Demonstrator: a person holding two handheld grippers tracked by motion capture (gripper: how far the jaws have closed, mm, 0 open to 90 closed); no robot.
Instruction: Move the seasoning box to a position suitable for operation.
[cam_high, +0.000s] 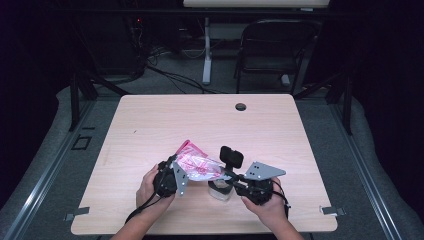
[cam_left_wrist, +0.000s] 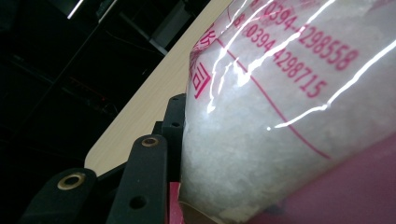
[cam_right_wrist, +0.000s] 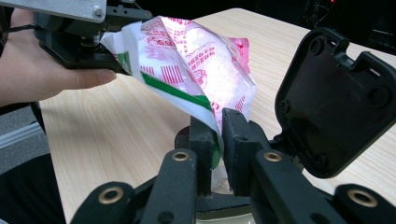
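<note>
While bag (cam_high: 197, 165) spans btwn both, left tongs (cam_high: 176, 172) clamped on one end, right tongs (cam_right_wrist: 215, 135) pinching its corner over jar (cam_high: 220, 190).

A light wooden table (cam_high: 150, 125) carries a small clear container (cam_high: 220, 190).

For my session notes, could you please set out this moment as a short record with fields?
Setting: wooden table, person at its near side
Bag: plastic bag of white grains with red print, held up over the table between the two grippers
Left gripper: clamped on one end of the bag
Right gripper: fingers on the bag's lower corner, either side of it; whether they press is unclear
Container: small clear jar with a black flip lid standing open, beneath the bag's lower corner
</note>
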